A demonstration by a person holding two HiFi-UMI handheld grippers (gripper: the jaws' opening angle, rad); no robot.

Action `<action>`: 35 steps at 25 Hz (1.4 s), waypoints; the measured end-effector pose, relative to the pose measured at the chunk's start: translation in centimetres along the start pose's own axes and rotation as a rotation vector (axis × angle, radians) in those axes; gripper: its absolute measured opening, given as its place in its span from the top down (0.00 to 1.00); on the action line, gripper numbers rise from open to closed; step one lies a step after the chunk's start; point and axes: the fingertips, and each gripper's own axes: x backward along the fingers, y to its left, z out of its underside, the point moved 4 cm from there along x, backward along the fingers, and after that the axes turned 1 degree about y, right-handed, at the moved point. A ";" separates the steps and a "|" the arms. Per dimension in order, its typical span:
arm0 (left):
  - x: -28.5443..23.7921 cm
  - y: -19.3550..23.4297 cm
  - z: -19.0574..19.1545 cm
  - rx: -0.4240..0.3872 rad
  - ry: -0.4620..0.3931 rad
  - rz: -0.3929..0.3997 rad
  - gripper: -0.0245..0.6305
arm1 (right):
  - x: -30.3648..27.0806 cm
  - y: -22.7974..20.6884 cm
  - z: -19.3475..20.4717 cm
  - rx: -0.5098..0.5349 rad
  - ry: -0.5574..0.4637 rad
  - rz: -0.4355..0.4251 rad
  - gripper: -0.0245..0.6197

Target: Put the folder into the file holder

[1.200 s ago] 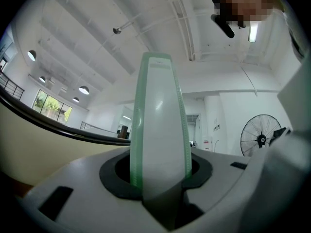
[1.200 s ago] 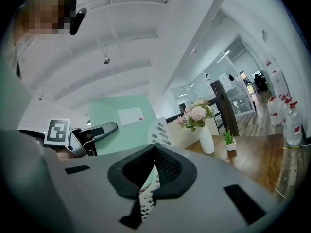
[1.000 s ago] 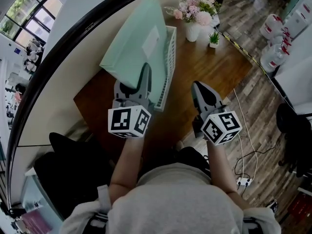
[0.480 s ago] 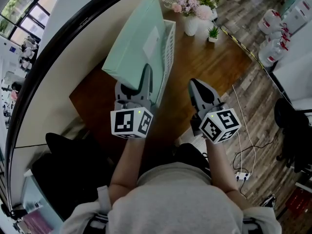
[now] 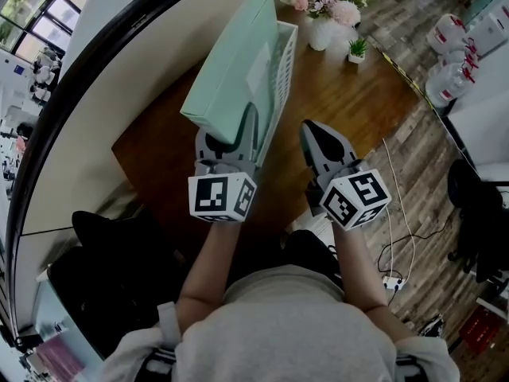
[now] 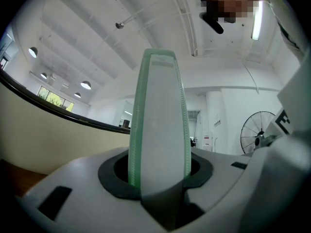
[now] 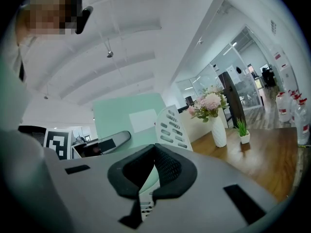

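Gripping the near edge of the mint-green plastic folder, left tool holds it against the white slotted file holder on the brown wooden tabletop; right tool closed, empty.

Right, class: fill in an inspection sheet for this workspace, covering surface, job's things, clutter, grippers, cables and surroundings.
Surface: brown wooden table.
Job's things: mint-green folder stands on edge at the white file holder; how deep it sits cannot be told.
Clutter: vase of flowers and small potted plant at the far end.
Grippers: left gripper clamped on the folder's near edge; right gripper closed and empty, beside the holder.
Cables: white cable on the floor, running to a power strip.
Surroundings: water bottles, dark chair.
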 end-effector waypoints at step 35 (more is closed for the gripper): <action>1.0 1.0 6.6 0.144 0.198 0.025 0.53 | -0.2 1.5 5.6 -0.057 0.113 -0.012 0.96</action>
